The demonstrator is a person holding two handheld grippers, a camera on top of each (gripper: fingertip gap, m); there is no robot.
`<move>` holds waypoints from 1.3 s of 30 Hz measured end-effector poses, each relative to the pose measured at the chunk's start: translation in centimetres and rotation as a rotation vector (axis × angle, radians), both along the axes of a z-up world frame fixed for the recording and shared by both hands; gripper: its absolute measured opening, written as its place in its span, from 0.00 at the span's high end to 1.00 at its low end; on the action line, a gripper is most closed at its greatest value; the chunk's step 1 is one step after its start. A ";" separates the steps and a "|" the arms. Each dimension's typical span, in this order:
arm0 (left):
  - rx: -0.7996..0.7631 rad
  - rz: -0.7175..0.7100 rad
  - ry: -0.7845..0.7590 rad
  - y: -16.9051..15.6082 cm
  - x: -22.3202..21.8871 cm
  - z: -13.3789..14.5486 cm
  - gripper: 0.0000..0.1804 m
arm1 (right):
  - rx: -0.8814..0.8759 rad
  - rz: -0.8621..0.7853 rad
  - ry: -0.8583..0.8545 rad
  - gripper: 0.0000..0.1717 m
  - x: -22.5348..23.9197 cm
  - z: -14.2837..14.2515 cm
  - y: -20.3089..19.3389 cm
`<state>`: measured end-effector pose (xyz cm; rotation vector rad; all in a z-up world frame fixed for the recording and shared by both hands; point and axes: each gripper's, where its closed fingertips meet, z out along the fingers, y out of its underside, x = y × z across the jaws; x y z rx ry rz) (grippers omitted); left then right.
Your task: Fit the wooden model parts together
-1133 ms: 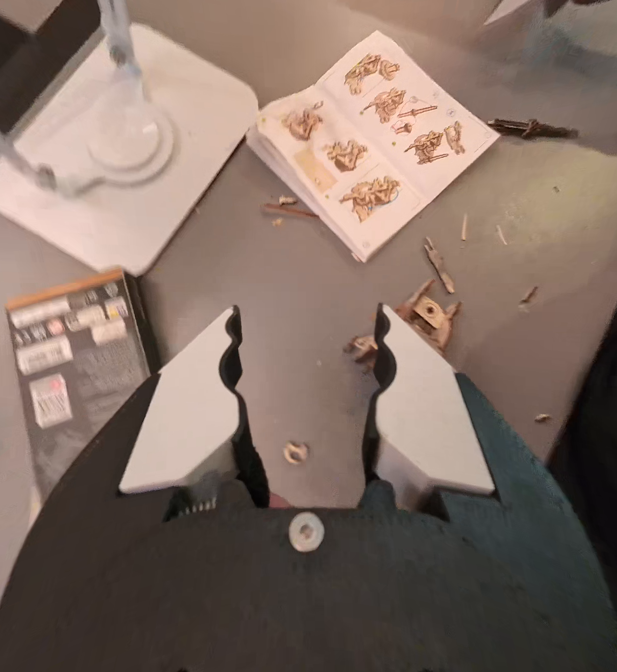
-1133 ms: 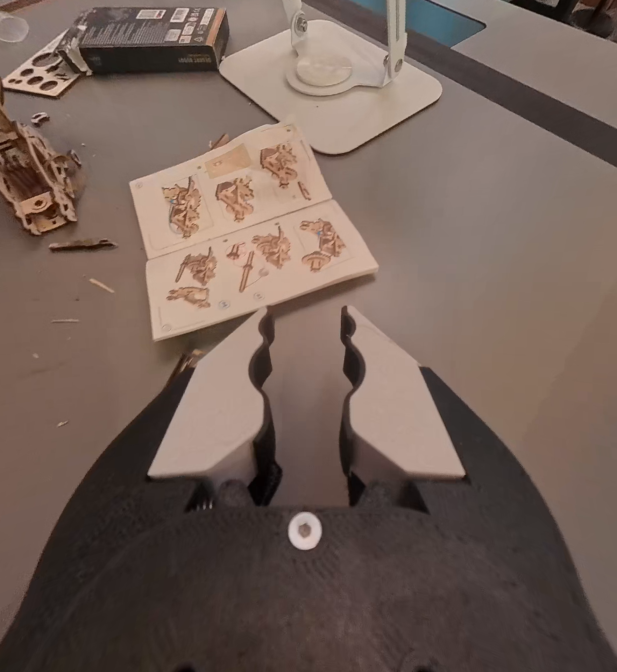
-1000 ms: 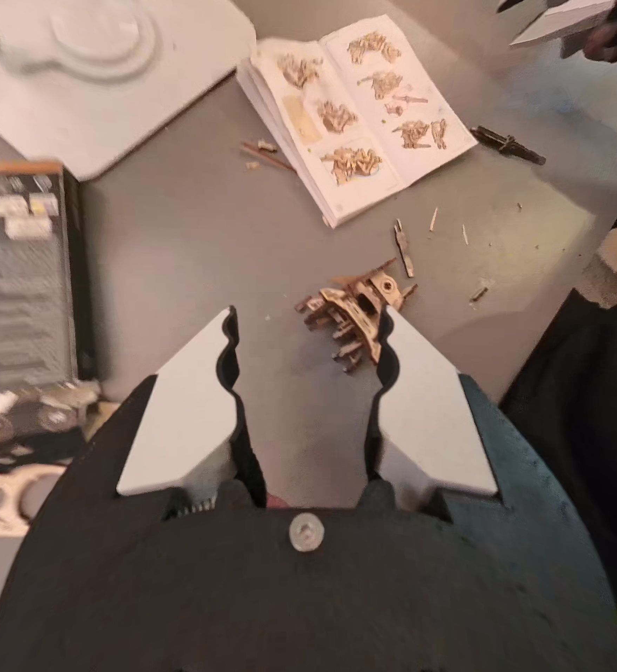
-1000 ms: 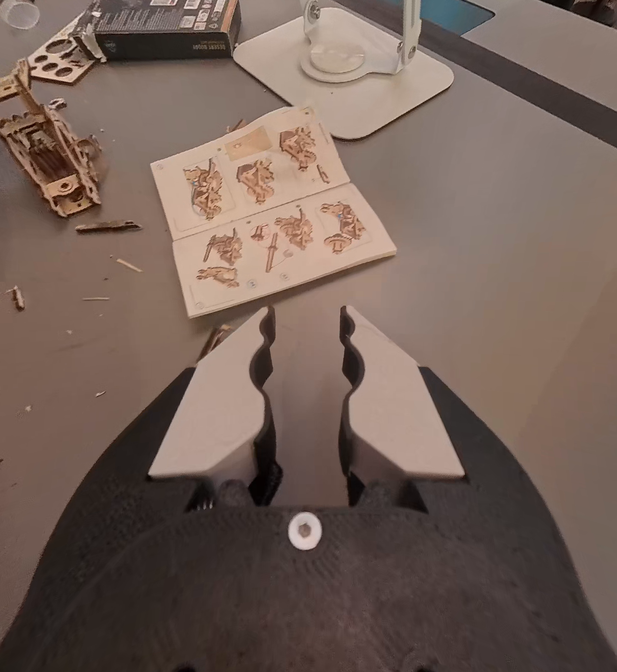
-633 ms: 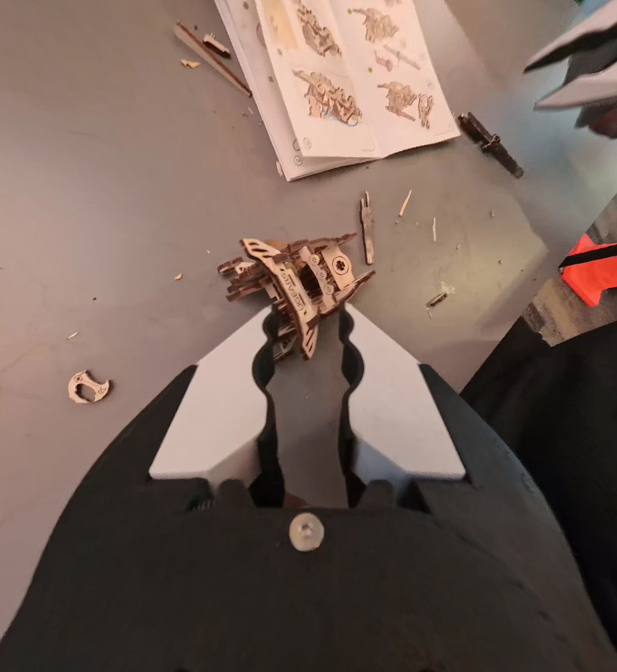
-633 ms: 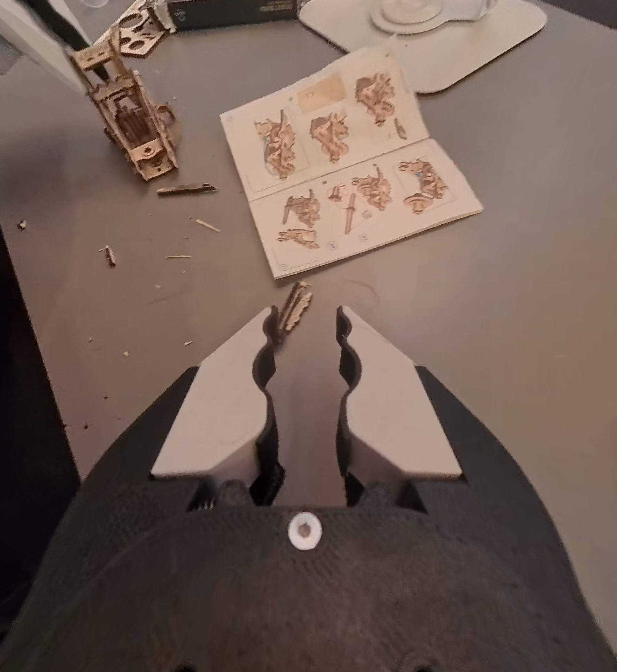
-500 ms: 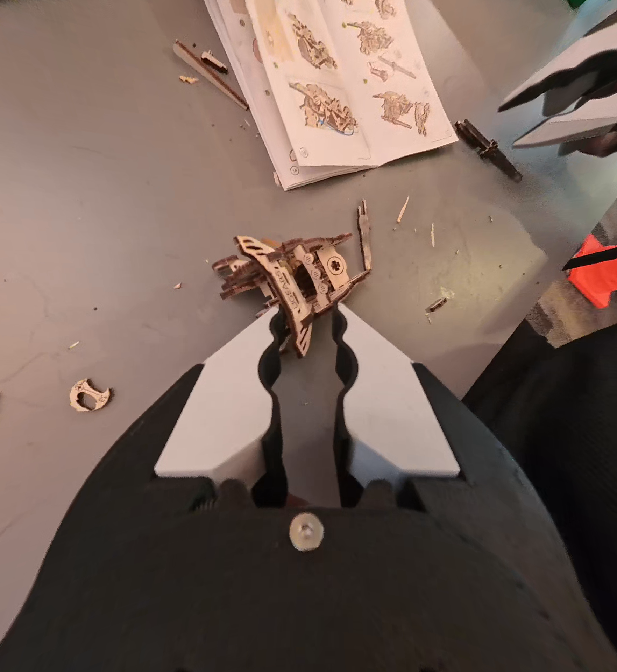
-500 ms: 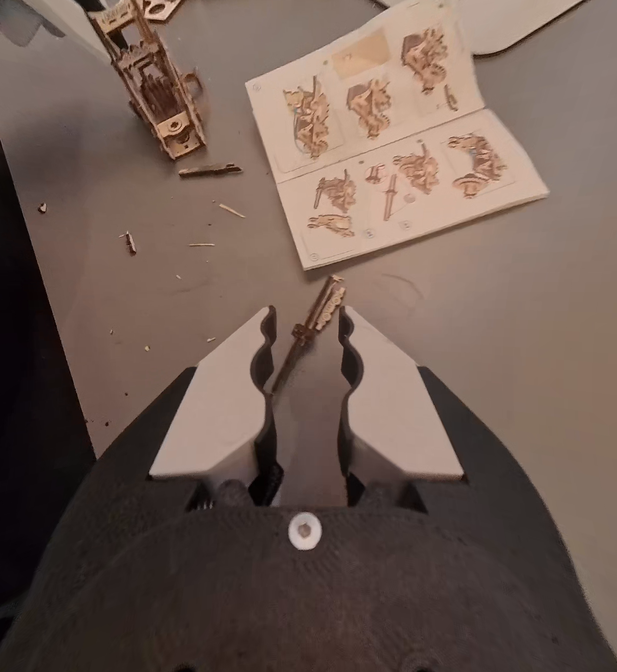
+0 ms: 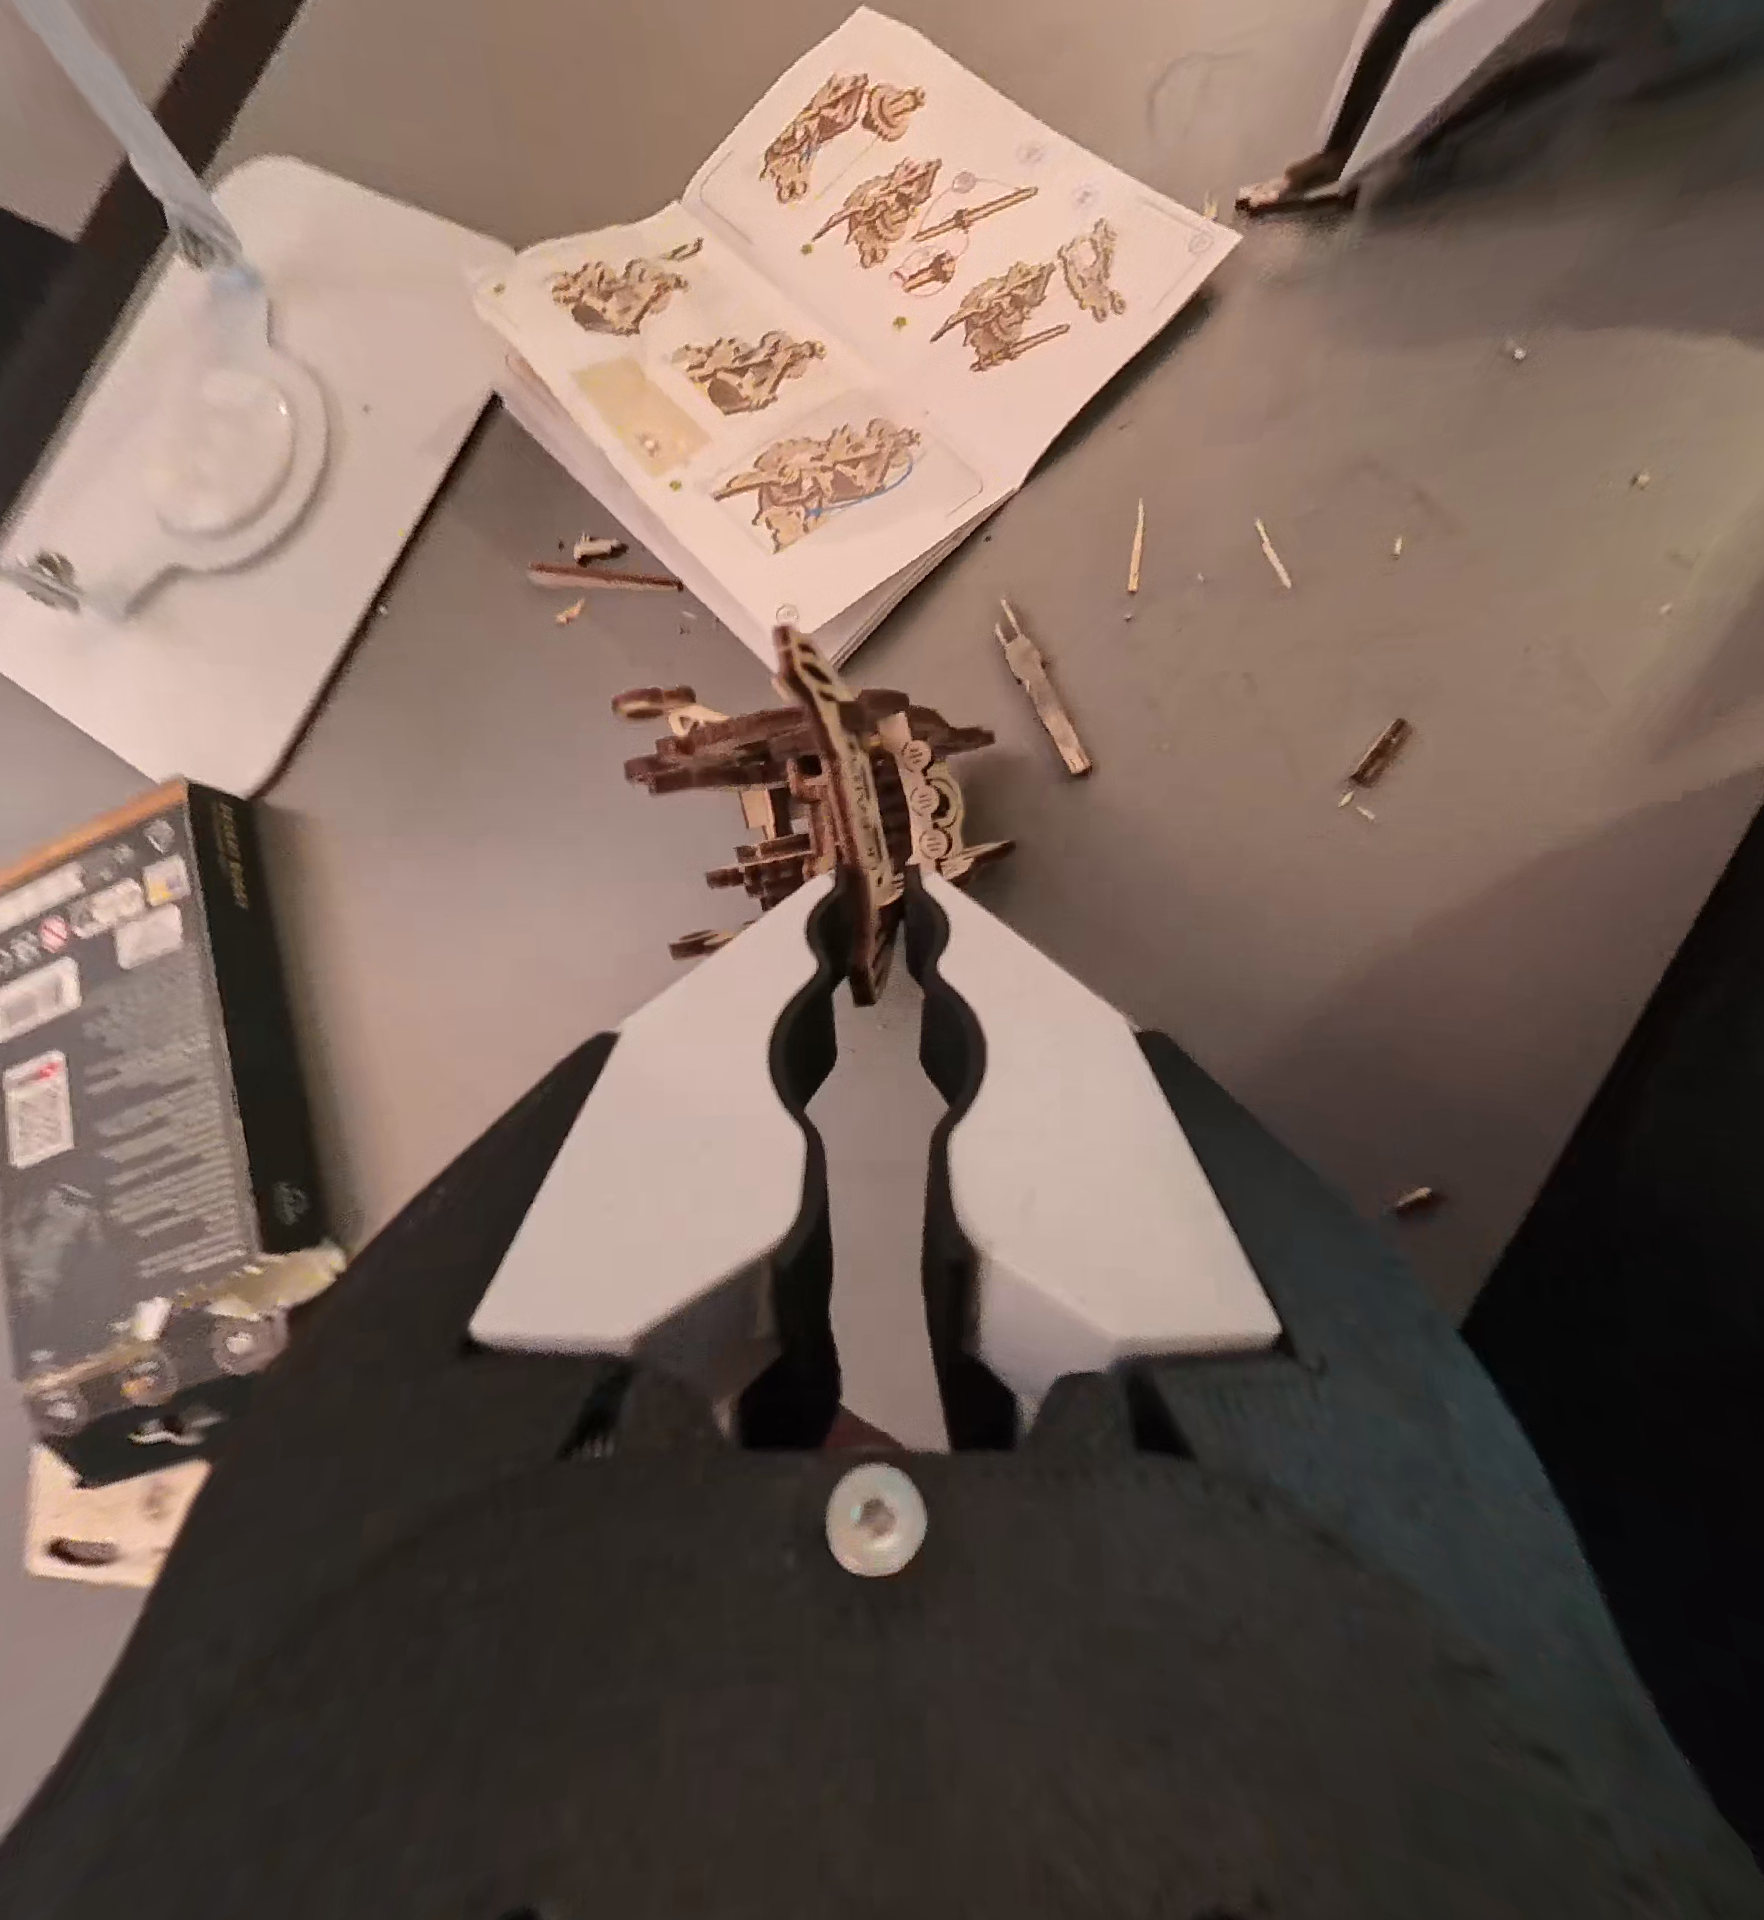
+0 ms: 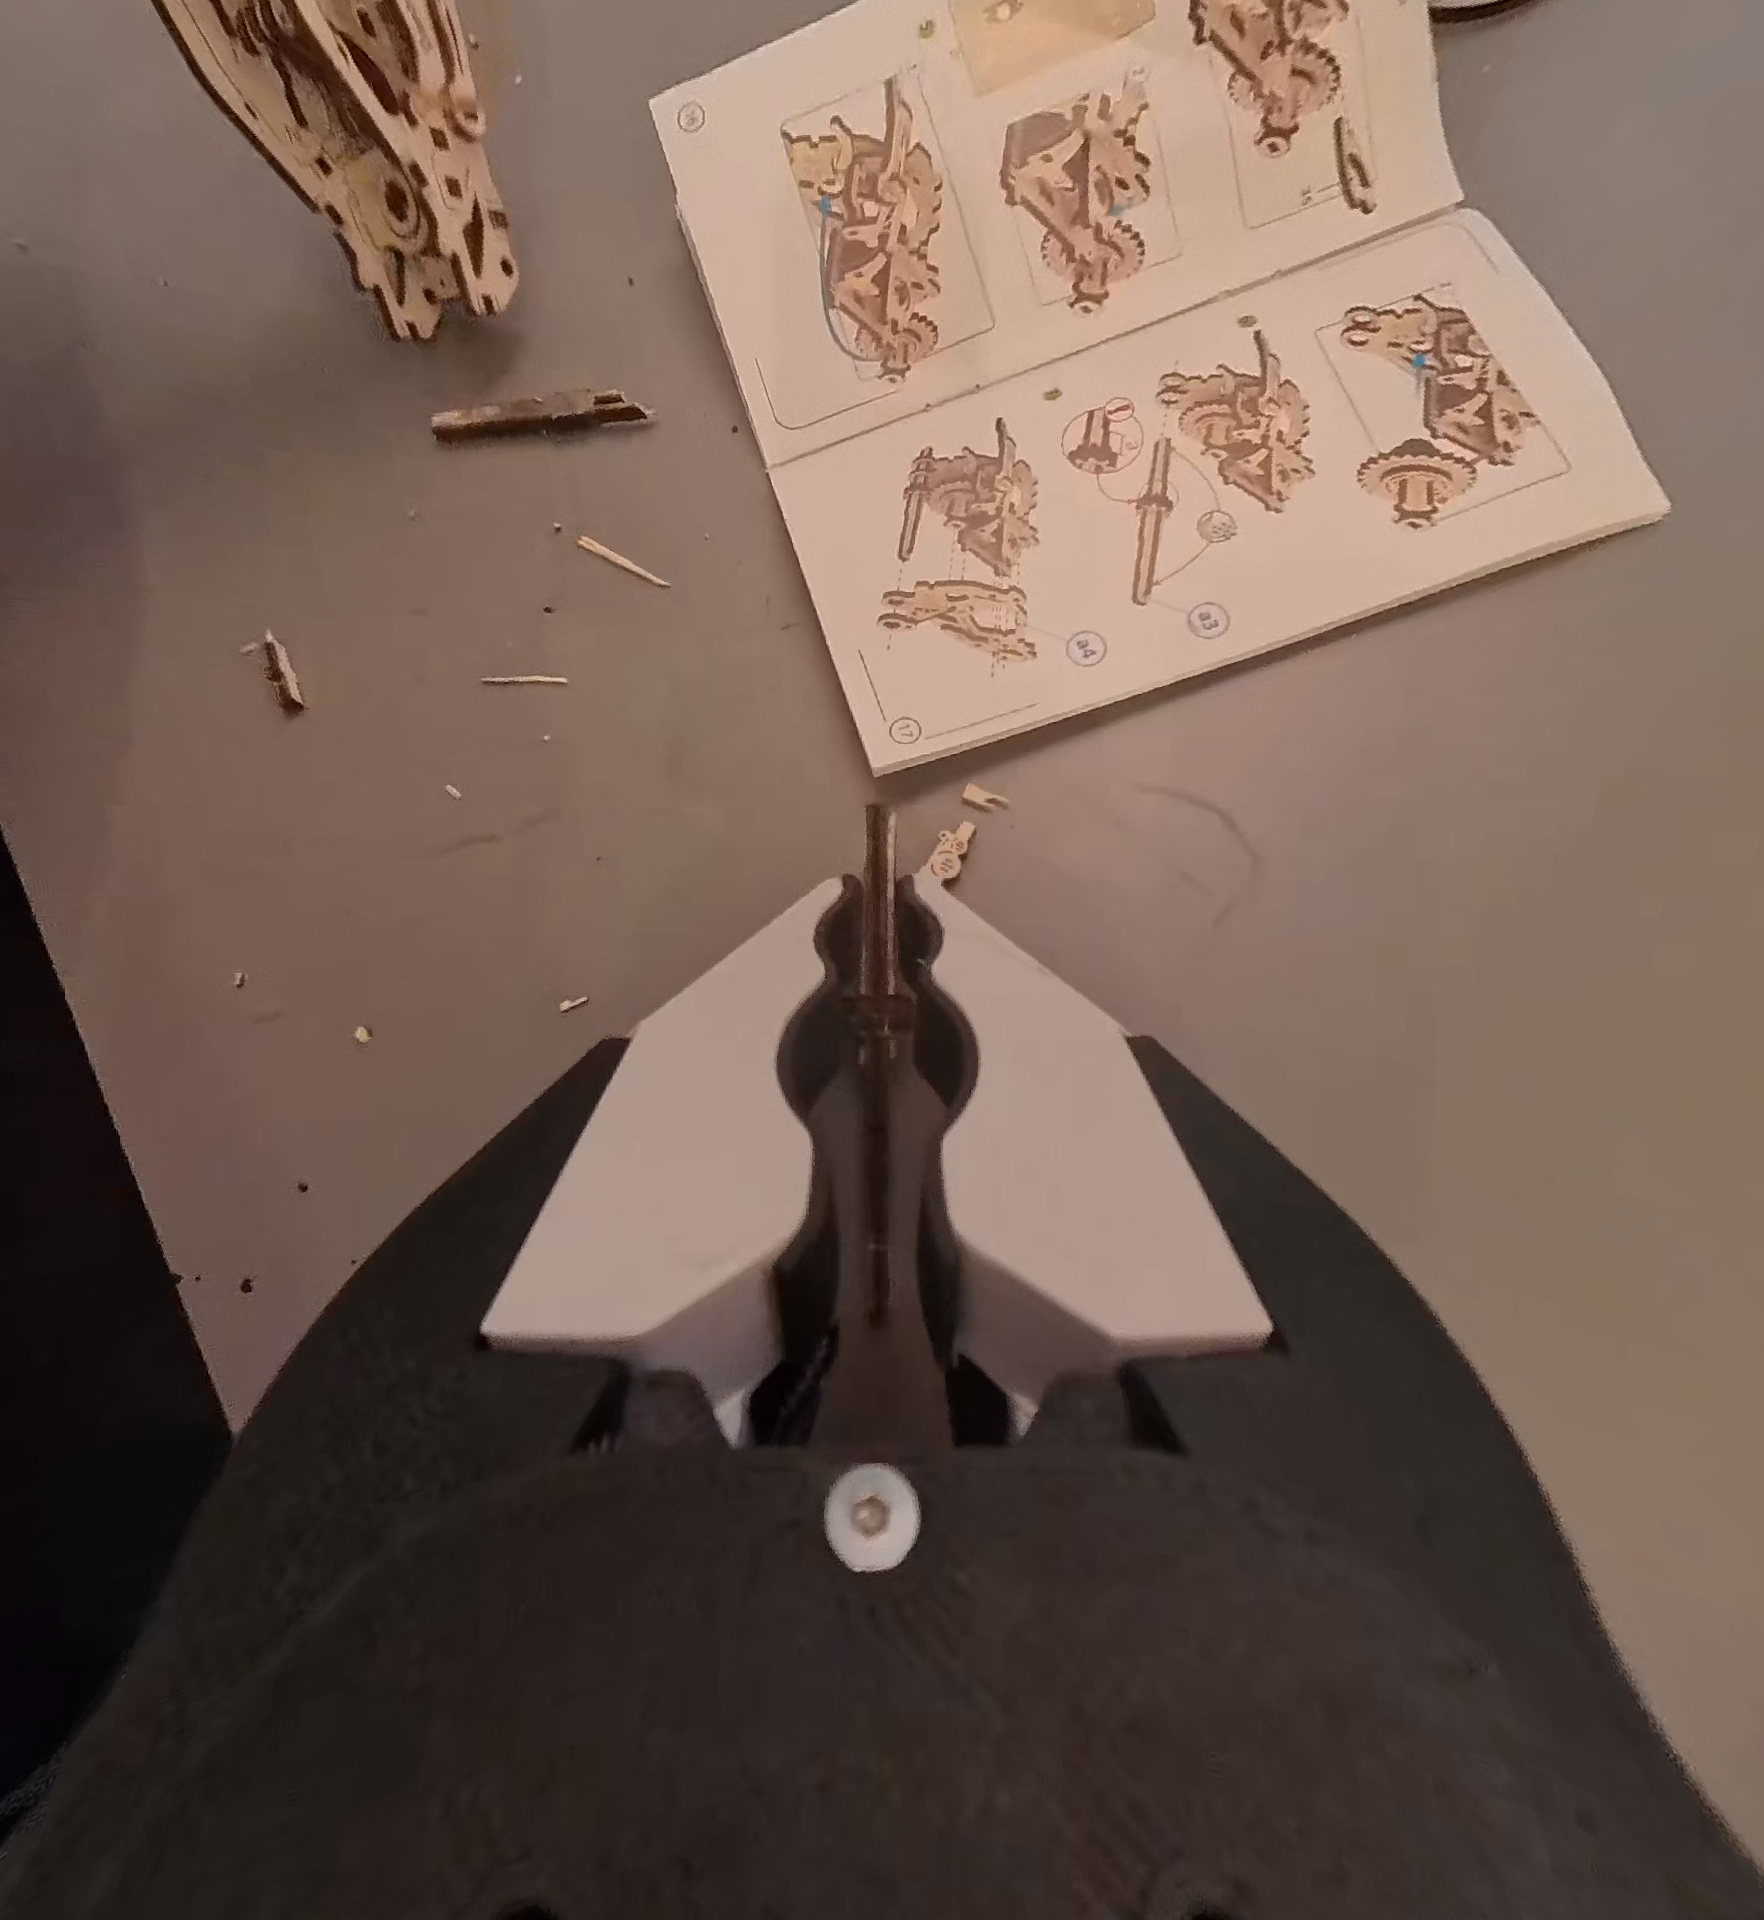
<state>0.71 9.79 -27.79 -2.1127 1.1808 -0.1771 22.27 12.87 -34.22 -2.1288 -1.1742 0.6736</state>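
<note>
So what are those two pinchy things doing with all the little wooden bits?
Someone is building a wooden model kit with a gripper in each hand. The left gripper is pinching the half-built wooden model by a thin plate. The right gripper is clamped on a thin wooden stick. The open instruction booklet lies on the grey table among wood scraps. The stick is not yet fitted into the model.

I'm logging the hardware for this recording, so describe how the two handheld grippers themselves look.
Both look alike. The left gripper and the right gripper each have a broad black body with a grainy, textured surface and one silver screw set in the middle. Each carries two pale grey, wedge-shaped fingers that taper toward the tips, lined inside with wavy black pads. No cables or markings show.
</note>
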 end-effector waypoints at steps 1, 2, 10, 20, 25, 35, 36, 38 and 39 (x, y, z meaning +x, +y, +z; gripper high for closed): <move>0.035 -0.028 0.030 0.0 0.2 0.0 0.96 | -0.006 0.001 0.023 0.98 0.1 0.3 -0.2; 0.070 -0.066 0.056 -0.1 0.5 0.1 0.96 | -0.014 0.004 0.048 0.98 0.1 0.7 -0.4; 0.221 -0.255 0.205 -0.9 2.7 0.3 0.96 | -0.009 0.028 0.204 0.98 -0.8 4.5 -0.8; 0.276 -0.390 0.252 -1.5 4.1 1.1 0.96 | 0.039 0.110 0.244 0.98 -3.6 8.4 -0.4; 0.329 -0.464 0.316 -1.7 4.1 1.3 0.97 | 0.007 0.157 0.335 0.98 -6.6 11.4 -0.2; 0.431 -0.708 0.481 -2.9 4.9 1.6 0.96 | -0.484 0.268 0.550 0.98 -14.5 12.6 0.3; 0.439 -0.728 0.496 -3.0 4.9 1.6 0.96 | -0.521 0.276 0.553 0.98 -15.0 12.4 0.3; 0.455 -0.764 0.521 -3.2 4.9 1.5 0.96 | -0.562 0.291 0.539 0.98 -15.7 12.1 0.3; 0.459 -0.777 0.526 -3.3 4.9 1.5 0.96 | -0.570 0.289 0.531 0.99 -16.0 12.0 0.4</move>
